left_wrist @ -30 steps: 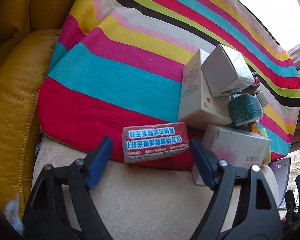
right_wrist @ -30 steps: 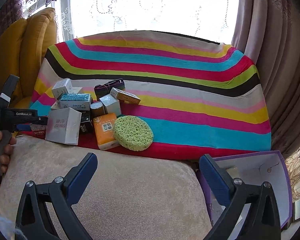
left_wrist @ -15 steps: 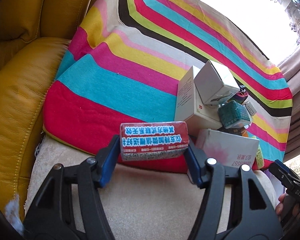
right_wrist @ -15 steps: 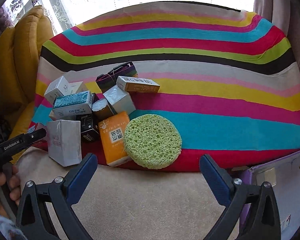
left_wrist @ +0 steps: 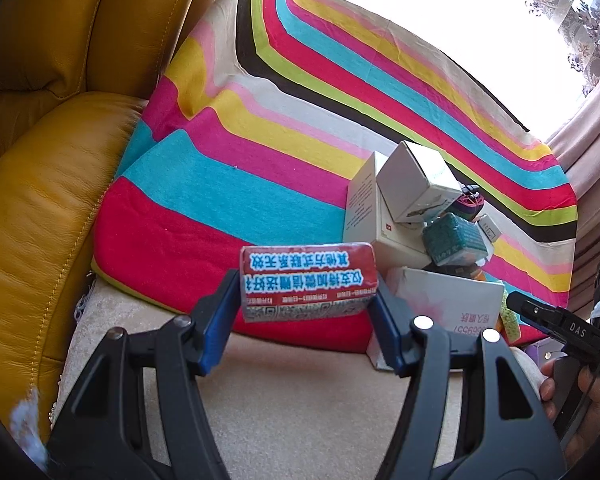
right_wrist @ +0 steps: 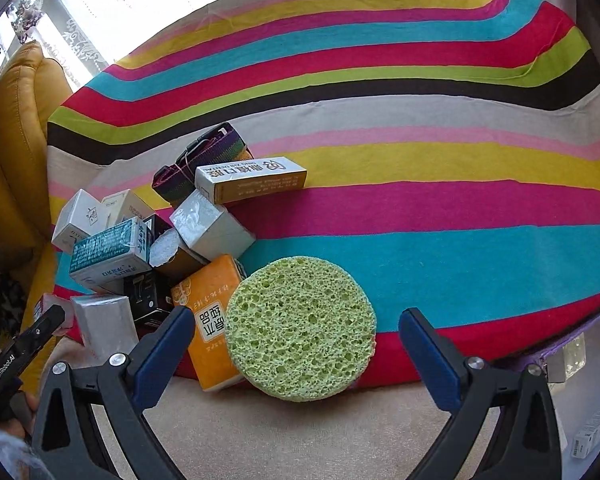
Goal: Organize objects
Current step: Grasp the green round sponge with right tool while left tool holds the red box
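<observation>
Now that the left tongs [left_wrist: 306, 320] have closed, they are clamped on the two ends of the red box [left_wrist: 308, 280], where a moment ago they stood wide apart with the box lying loose between them; the box sits at the near edge of the striped blanket [left_wrist: 260, 152], just beside the pile of boxes [left_wrist: 416, 208]; this looks like the first thing picked, ready to be lifted and put in its place. The right tongs [right_wrist: 296, 352] have come down and nearer to the green sponge [right_wrist: 300, 328]; they are wide apart and hold nothing; the sponge lies between them, against the orange pack [right_wrist: 208, 312]; I think it gets grabbed next.
</observation>
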